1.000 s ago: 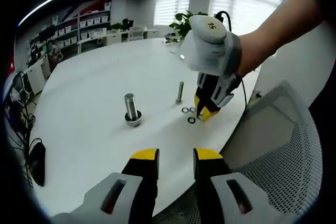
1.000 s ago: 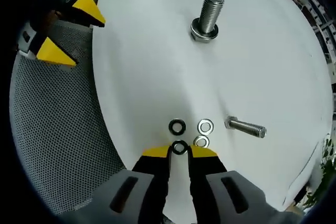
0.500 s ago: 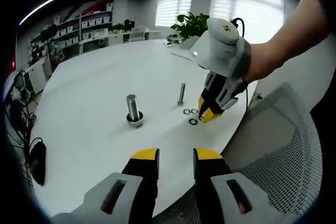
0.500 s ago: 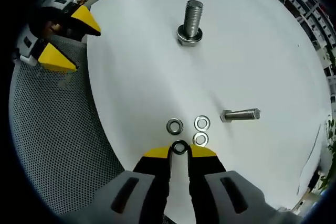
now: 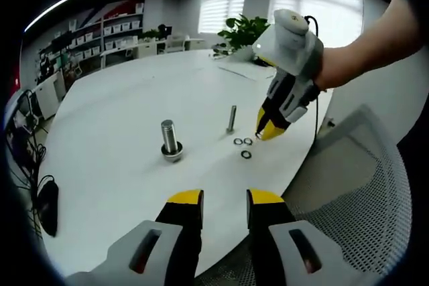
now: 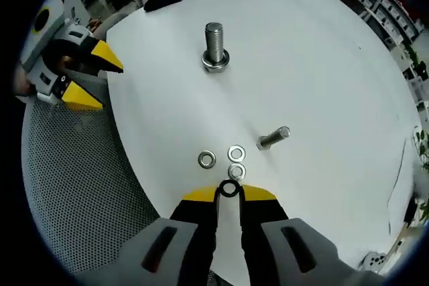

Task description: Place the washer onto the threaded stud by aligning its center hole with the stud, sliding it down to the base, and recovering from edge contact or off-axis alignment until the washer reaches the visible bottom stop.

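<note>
The threaded stud (image 5: 169,138) (image 6: 214,45) stands upright on the white table (image 5: 114,118) (image 6: 322,72), its wide head down. In the right gripper view my right gripper (image 6: 230,194) is shut on a dark washer (image 6: 230,189), held edge-up above the table's near edge. Three loose washers (image 6: 235,154) (image 5: 245,155) lie just beyond it. In the left gripper view the right gripper (image 5: 263,133) hangs above those washers, right of the stud. My left gripper (image 5: 224,199) (image 6: 86,80) is open and holds nothing, off the table's edge.
A thinner bolt (image 5: 230,118) (image 6: 273,138) stands near the washers. A grey mesh chair (image 5: 362,192) (image 6: 74,185) sits against the table's edge between the grippers. A black mouse (image 6: 161,1) lies at the far side, and a plant (image 5: 242,30) stands at the back.
The right gripper has risen off the table with the washer in its jaws, leaving three washers behind. The left gripper has stayed put.
</note>
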Demonstrator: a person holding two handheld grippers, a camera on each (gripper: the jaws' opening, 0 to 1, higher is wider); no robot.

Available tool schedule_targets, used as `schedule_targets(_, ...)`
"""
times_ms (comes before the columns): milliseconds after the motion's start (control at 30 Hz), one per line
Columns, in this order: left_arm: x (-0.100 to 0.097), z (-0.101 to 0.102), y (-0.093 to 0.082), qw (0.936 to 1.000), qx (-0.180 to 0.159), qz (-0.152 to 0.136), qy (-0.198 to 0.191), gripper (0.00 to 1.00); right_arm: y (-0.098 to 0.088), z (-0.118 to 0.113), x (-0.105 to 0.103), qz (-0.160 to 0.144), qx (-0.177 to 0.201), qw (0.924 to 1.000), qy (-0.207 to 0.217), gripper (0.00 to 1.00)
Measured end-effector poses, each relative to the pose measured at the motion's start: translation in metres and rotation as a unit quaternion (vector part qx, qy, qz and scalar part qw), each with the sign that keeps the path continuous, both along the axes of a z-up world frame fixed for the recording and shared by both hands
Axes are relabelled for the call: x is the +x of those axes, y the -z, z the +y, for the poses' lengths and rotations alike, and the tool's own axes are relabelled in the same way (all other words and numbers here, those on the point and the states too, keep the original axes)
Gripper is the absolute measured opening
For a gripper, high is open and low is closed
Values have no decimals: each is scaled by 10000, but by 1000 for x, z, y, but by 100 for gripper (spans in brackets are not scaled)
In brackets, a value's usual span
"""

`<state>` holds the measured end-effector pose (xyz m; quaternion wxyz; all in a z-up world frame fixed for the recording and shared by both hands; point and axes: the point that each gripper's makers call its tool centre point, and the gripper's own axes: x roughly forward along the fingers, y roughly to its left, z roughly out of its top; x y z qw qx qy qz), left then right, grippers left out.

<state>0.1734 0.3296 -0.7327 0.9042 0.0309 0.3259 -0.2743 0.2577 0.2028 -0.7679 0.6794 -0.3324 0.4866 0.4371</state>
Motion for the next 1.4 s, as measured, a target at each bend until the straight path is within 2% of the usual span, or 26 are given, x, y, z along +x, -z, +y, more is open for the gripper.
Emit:
schedule_targets(133, 0, 1, 0, 10000, -2, 0, -20, 23, -10, 1, 12, -71, 112, 9999, 83, 14)
schedule_targets(200, 0, 0, 0, 10000, 8, 4, -11, 23, -15, 1, 16, -10, 103, 9998, 171, 14)
schedule_targets(267, 0, 0, 1, 10000, 22, 11, -3, 23, -22, 7, 23, -105, 266, 9993, 242, 14)
schedule_targets(533, 0, 1, 1, 10000, 56, 24, 1, 24, -38, 19, 36, -251, 370, 9989, 150, 14)
schedule_targets(833, 0, 2, 1, 10000, 65, 5, -21, 24, -35, 26, 41, -319, 250, 9992, -69, 14)
schedule_targets(1400, 1, 2, 1, 10000, 66, -21, -34, 24, -26, 28, 45, -241, 80, 9996, -105, 14)
